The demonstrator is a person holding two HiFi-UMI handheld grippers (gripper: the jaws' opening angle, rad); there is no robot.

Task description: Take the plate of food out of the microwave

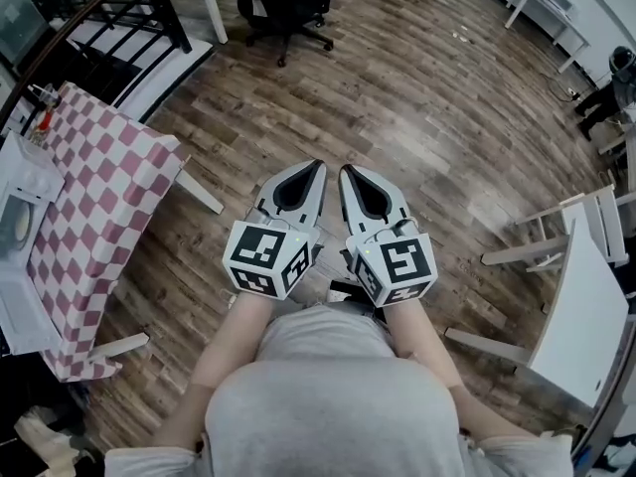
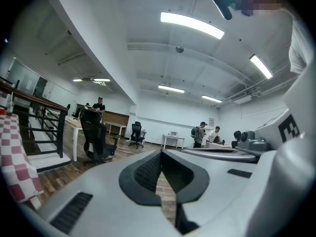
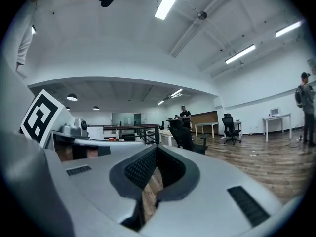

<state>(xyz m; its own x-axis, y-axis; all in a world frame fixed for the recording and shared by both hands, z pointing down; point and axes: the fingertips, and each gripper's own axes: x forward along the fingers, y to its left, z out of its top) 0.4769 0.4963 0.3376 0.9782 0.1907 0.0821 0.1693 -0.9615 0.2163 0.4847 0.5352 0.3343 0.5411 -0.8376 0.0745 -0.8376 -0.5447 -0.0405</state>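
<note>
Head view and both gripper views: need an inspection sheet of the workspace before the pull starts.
Surface: table under a pink-and-white checked cloth, at the person's left, out of the tools' line.
Job's things: white box-shaped microwave at the table's left edge, its door side not visible; plate of food not in view.
Clutter: small red and dark items at the table's far corner, too small to identify.
Grippers: left tool and right tool side by side in front of the person's waist, jaws together, nothing between them.
Cables: nothing seen.
Surroundings: wood-plank floor, black office chair, black stair railing, white table at right, people far off.
</note>
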